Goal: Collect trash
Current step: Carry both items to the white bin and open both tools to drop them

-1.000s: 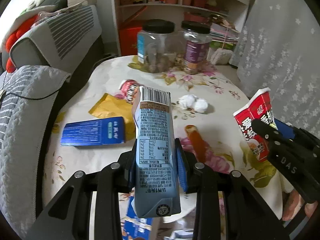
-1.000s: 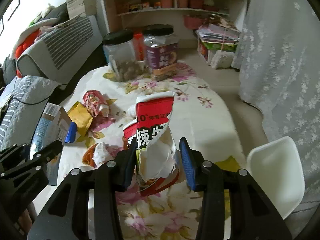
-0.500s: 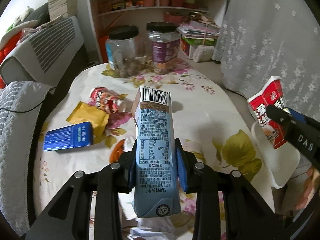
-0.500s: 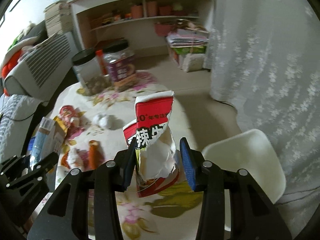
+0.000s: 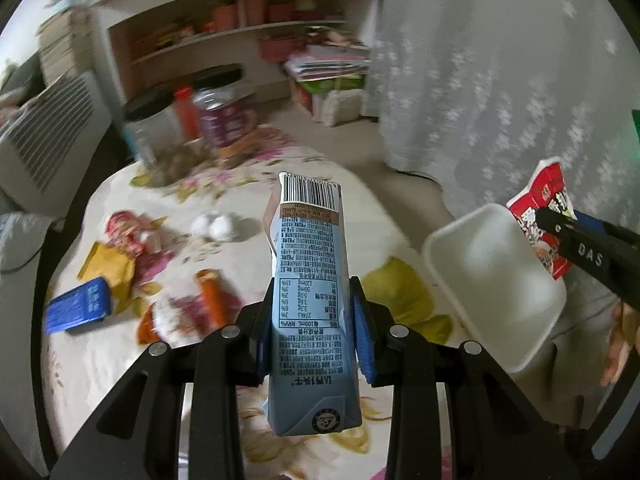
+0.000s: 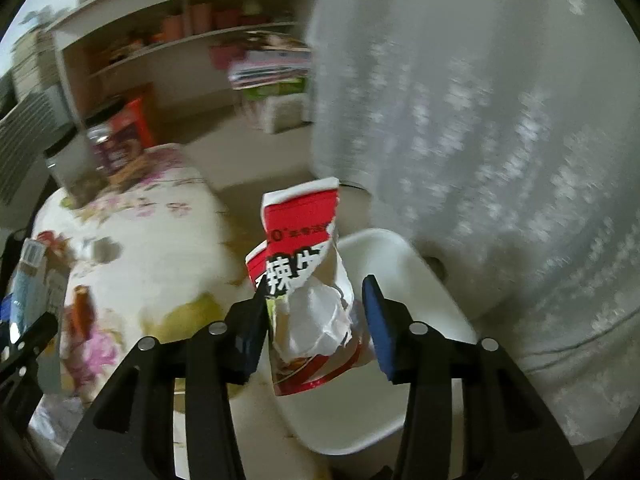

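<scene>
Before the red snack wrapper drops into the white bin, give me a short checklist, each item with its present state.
1. Red torn snack wrapper over the white plastic bin: ok, the bin's opening lies behind and below it.
2. Right gripper releasing: ok, its jaws have just been opening; the right blue pad stands clear of the wrapper, which is still between them.
3. Wrapper free of the left pad: cannot tell.
4. Left gripper holding the pale blue drink carton: ok, both pads press on it.
5. Bin has room: ok, it looks empty.
6. Other trash on the floral tablecloth: not ok, several pieces remain.
</scene>
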Demonstrator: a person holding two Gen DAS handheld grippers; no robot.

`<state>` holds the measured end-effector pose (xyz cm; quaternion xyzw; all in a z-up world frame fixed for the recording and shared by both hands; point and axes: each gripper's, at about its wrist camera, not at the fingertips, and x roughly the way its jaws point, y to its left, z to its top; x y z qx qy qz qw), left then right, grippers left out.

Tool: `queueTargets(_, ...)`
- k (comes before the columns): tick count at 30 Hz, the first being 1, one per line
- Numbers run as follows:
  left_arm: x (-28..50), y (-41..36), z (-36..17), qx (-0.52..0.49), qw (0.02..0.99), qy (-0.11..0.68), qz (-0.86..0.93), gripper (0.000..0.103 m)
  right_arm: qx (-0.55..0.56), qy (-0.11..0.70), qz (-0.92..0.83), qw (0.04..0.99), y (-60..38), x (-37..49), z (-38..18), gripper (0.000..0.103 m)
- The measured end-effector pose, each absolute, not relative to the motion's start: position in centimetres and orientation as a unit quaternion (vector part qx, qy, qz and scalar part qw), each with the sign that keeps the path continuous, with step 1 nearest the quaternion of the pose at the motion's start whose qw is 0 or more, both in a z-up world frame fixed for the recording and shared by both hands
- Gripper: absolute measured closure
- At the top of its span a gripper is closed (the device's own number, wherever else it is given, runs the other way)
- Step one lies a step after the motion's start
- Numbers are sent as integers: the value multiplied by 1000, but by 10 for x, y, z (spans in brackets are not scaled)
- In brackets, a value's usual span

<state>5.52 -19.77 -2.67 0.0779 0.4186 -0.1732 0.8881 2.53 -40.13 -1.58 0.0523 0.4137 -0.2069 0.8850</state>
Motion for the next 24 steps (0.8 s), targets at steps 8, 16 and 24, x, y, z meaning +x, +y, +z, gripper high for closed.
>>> queueTargets(8,47,-269,-26,86,873,420,-233,70,100,395,-285,868,-458,-1,-7,24)
queueTargets(16,39,-323,-32,91,857,427,-275,70,114,362,-339,861,-492,-22,5,12)
queueTargets(24,42,-359,-38,75,833,450,-312,43,157,345,-362,851,-519,-40,11,8)
